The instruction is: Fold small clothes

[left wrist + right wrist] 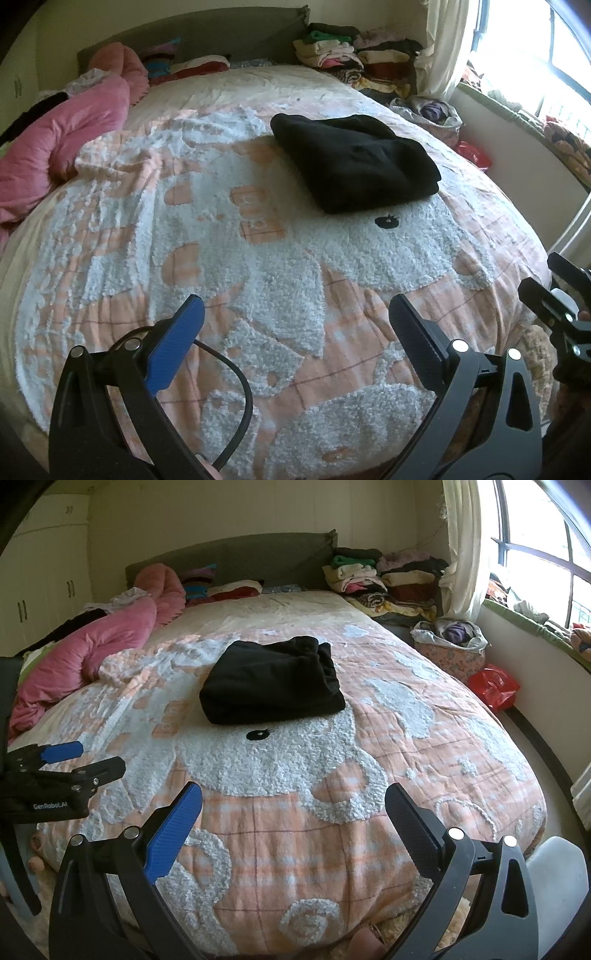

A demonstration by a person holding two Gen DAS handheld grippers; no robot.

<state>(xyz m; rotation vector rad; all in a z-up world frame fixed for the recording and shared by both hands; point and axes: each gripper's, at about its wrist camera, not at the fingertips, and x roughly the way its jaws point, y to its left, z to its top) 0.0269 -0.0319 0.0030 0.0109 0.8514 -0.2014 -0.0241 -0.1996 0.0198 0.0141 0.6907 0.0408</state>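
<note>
Only right view shows red bag [494,685] – black folded garment [272,681], both tools gaping

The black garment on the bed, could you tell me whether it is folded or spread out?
Folded: the black garment lies as a compact, layered rectangle on the quilt, stacked edges showing at its right end.

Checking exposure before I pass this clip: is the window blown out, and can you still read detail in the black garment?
Left wrist view: window clipped to white, black garment a near-featureless dark mass. Right wrist view: window bright though its frame bars hold, garment folds faintly legible. Both views: strong fisheye bending of the bed.
</note>
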